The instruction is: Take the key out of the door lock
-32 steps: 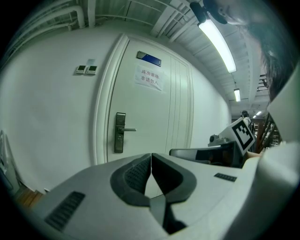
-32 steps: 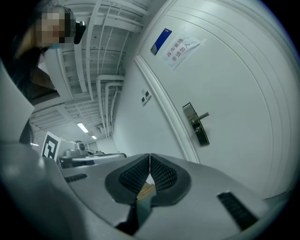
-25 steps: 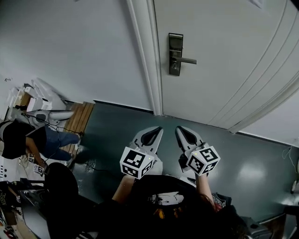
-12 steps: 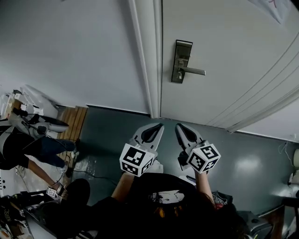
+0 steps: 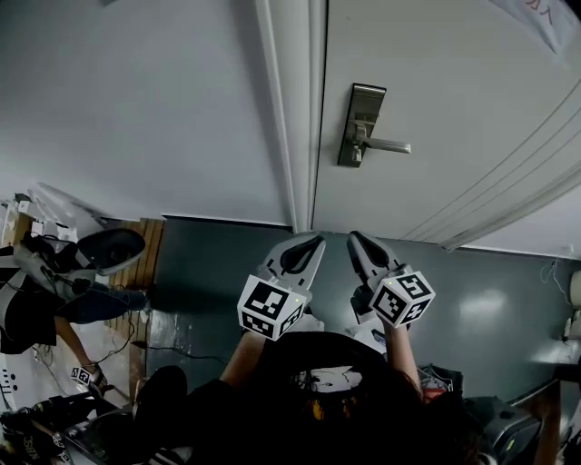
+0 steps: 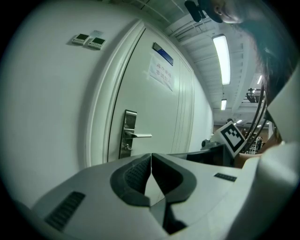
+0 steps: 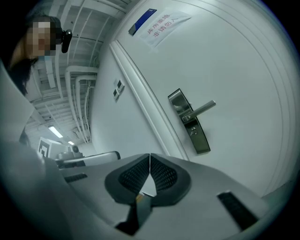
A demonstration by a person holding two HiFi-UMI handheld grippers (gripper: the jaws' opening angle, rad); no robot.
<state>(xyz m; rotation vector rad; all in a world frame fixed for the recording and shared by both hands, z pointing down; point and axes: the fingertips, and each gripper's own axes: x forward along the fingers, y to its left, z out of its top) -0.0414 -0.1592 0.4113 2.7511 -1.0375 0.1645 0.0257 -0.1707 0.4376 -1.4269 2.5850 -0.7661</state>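
Left gripper [image 6: 151,154] and right gripper [image 7: 149,155] closed, empty; lock plate [image 7: 189,121] ahead; paper notice [image 7: 166,22] above, red print seemingly illegible.

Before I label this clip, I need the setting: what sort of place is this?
Probably a corridor in an office or lab building: a white door with a lever-handle lock plate and a posted notice, a strip ceiling light, and exposed pipes overhead.

Upper centre: key on silver metal lock plate [image 5: 362,125] too small to tell. Upper right corner: white paper door notice [image 5: 547,16] cut off by frame edge, print unreadable. Left edge: person [image 5: 32,304] partly cut off.
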